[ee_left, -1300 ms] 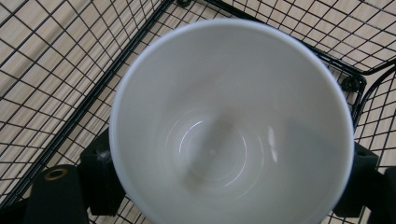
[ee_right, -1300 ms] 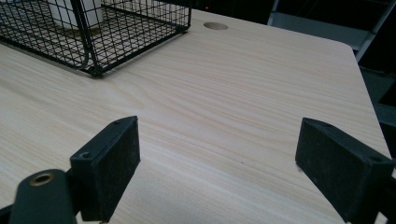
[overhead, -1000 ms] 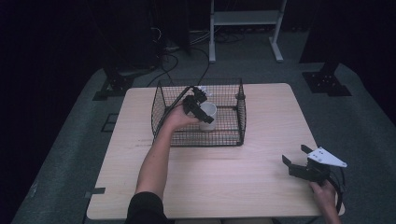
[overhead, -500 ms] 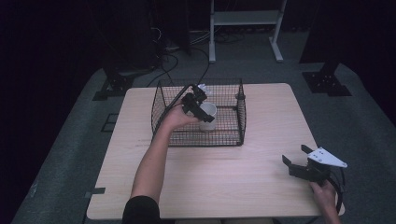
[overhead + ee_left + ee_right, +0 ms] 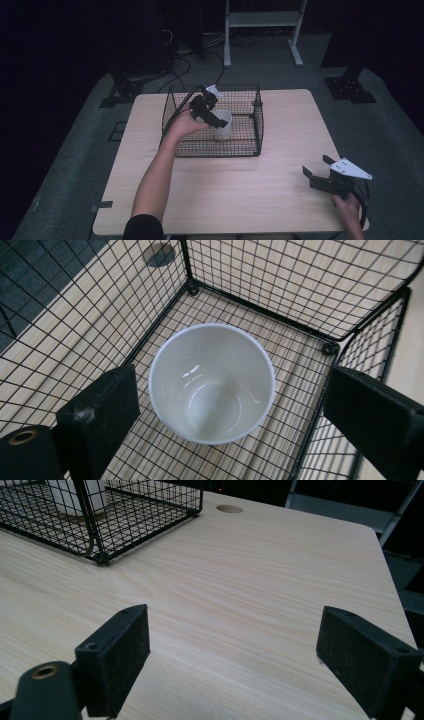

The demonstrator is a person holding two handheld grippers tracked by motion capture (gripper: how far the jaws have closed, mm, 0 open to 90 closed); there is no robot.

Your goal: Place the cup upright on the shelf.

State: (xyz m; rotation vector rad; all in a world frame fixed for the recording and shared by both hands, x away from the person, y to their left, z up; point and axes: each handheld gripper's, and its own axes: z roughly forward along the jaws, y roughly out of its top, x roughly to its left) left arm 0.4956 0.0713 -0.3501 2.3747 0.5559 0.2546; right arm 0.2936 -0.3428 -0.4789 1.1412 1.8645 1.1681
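A wire basket (image 5: 250, 145) stands on the far middle part of a pale wooden table (image 5: 240, 190); inside it a white cup (image 5: 223, 125) stands upright, mouth up, on the basket's mesh floor; in the left gripper view the cup (image 5: 212, 382) is empty, its glazed inside catching small highlights, and it sits nearer one corner of the basket (image 5: 280, 305) than the others.

The left gripper (image 5: 209, 111) hangs over the basket's left half, held by the left hand (image 5: 182, 122), whose forearm reaches in from the bottom of the high view; its jaws stand wide apart, one on each side of the cup and above the rim, touching neither the cup nor, as far as can be told, the wire; nothing is between them but the cup below.

The right gripper (image 5: 326, 181) is held by the right hand (image 5: 347, 206) low over the near right corner of the table, well apart from the basket; its jaws are spread wide and empty, with bare wood between them in the right gripper view; that view also takes in the basket (image 5: 125, 515) at the upper left, with the cup (image 5: 80, 497) partly seen through the mesh, and a round hole (image 5: 229, 509) in the tabletop just beyond it.
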